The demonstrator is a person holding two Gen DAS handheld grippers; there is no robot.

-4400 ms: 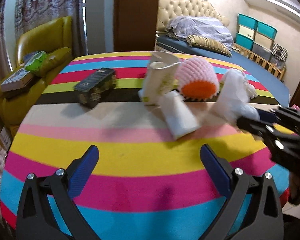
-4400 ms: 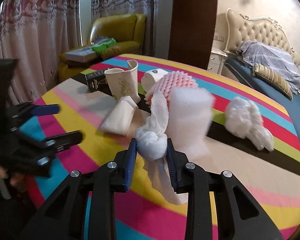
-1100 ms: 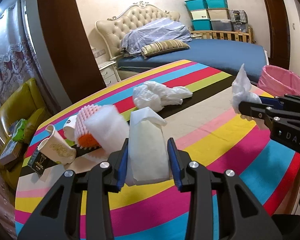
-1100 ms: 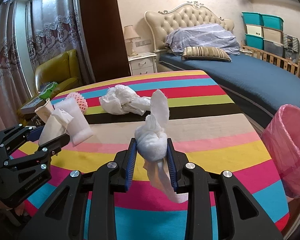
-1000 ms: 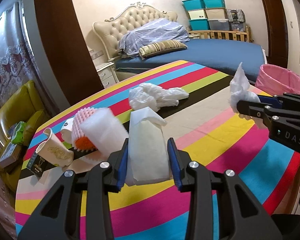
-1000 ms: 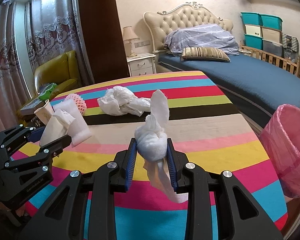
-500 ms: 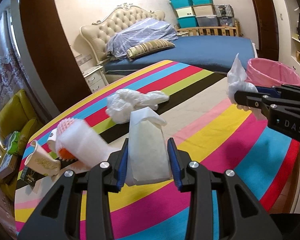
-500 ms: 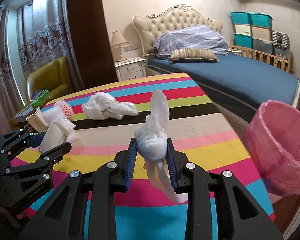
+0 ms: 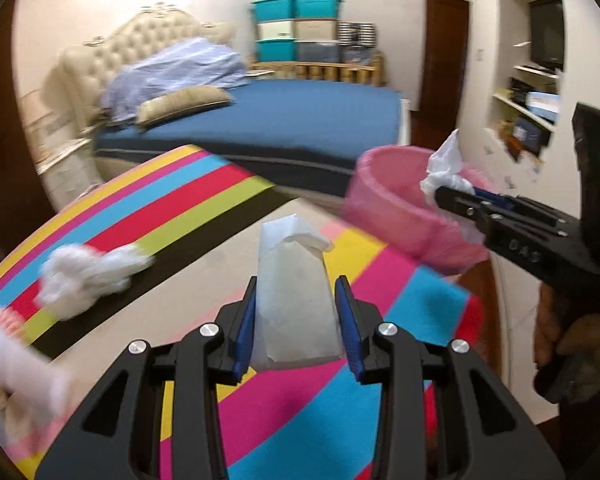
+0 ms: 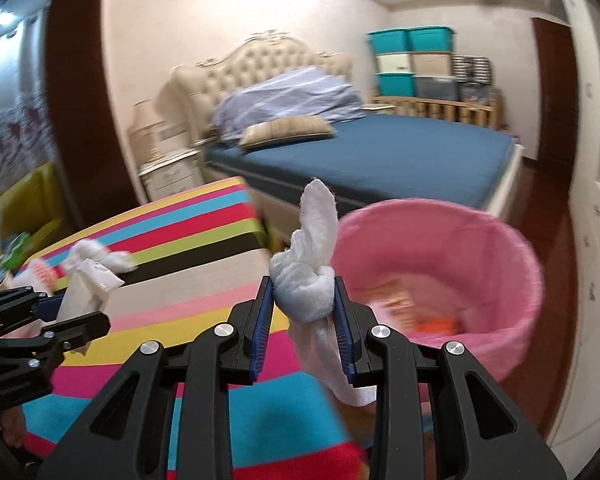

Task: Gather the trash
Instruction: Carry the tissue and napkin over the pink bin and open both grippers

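Gripping, left gripper (image 9: 296, 316): pads clamped on a crumpled white paper bag (image 9: 294, 280), which stands up from the jaws toward 12 o'clock.
Right gripper (image 10: 303, 312): clenched on a knotted white tissue wad (image 10: 306, 284), one end pointing to 12 o'clock, a tail hanging to 6.
Pink bin (image 10: 496, 240): at 2 o'clock from the right gripper, beside the table edge, scraps inside.
Striped table (image 9: 204, 208): white plastic bag (image 9: 88, 280) lying at 9 o'clock from the left gripper.
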